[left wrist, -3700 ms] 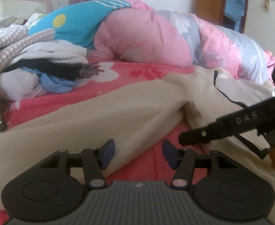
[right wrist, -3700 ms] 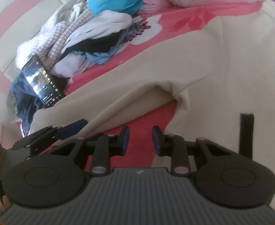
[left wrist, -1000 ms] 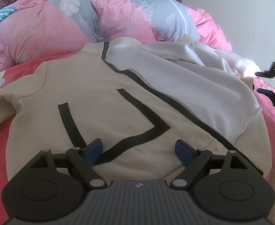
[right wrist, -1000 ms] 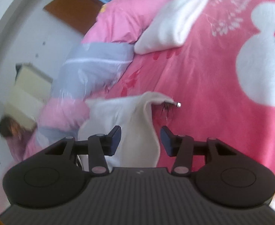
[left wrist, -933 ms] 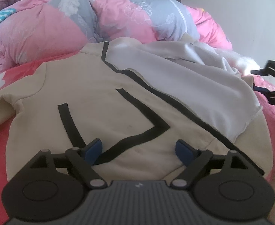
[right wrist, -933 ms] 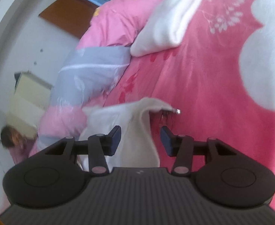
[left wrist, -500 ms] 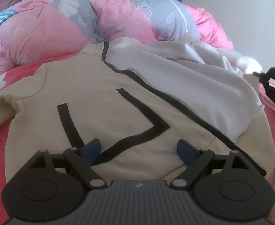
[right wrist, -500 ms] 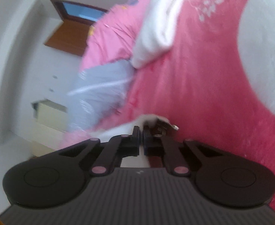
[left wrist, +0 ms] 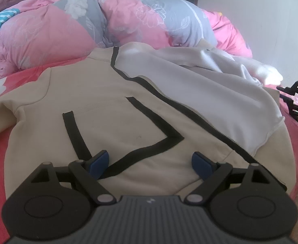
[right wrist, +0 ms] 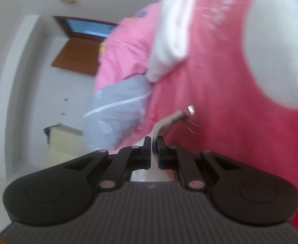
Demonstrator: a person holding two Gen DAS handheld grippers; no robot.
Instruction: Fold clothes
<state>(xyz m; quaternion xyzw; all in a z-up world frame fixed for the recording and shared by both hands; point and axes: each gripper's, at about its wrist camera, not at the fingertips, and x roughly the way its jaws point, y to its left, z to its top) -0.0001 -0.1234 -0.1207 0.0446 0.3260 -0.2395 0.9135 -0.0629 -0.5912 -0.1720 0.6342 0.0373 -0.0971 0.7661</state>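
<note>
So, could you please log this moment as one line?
left gripper: open above jacket | right gripper: opening, jacket edge between fingers | fold: pending

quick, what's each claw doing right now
left claw: open, empty, over the jacket
right claw: opening a little, jacket edge between its jaws

The left tool (left wrist: 150, 163) points down at a slant, its jaws spread wide, and its blue pads (left wrist: 99, 161) press on nothing. The right tool (right wrist: 153, 142) points almost level, rolled to one side. Its jaws are nearly together and opening slightly, with a thin edge of pale cloth between them. In the left wrist view the right tool (left wrist: 291, 101) shows at the right edge, well apart from the left one.
</note>
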